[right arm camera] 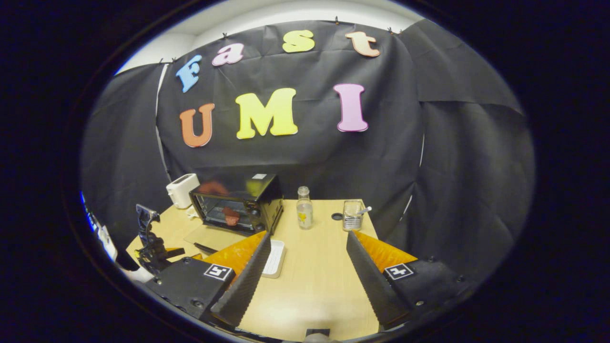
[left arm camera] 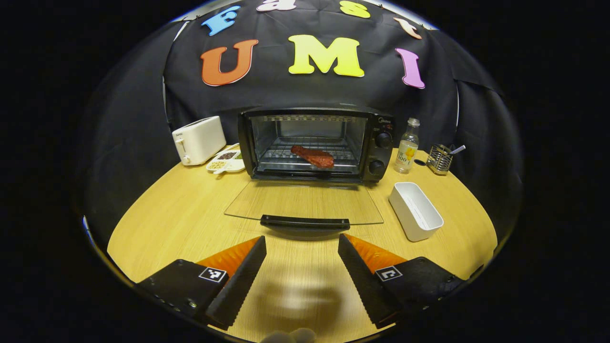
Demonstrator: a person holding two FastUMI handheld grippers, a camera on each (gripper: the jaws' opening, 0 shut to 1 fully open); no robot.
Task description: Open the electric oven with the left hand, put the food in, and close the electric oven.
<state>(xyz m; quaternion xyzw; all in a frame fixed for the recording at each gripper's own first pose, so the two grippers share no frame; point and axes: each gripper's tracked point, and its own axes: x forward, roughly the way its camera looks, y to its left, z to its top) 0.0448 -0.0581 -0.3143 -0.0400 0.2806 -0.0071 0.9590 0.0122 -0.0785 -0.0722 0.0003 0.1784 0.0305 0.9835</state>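
Note:
The black electric oven (left arm camera: 376,143) stands at the back of the wooden table, its glass door (left arm camera: 305,202) folded down flat with the black handle (left arm camera: 305,221) toward me. A reddish-brown piece of food (left arm camera: 313,156) lies on the wire rack inside. My left gripper (left arm camera: 302,245) is open just in front of the handle, apart from it, nothing between its fingers. In the right gripper view the oven (right arm camera: 267,202) sits far left with the food (right arm camera: 231,216) inside. My right gripper (right arm camera: 308,243) is open and empty above the table's right side. The left gripper (right arm camera: 151,245) shows at the lower left.
A white toaster (left arm camera: 198,139) and a small dish of snacks (left arm camera: 226,161) sit left of the oven. Right of it are a clear bottle (left arm camera: 407,146), a wire holder (left arm camera: 440,158) and an empty white rectangular tray (left arm camera: 415,210).

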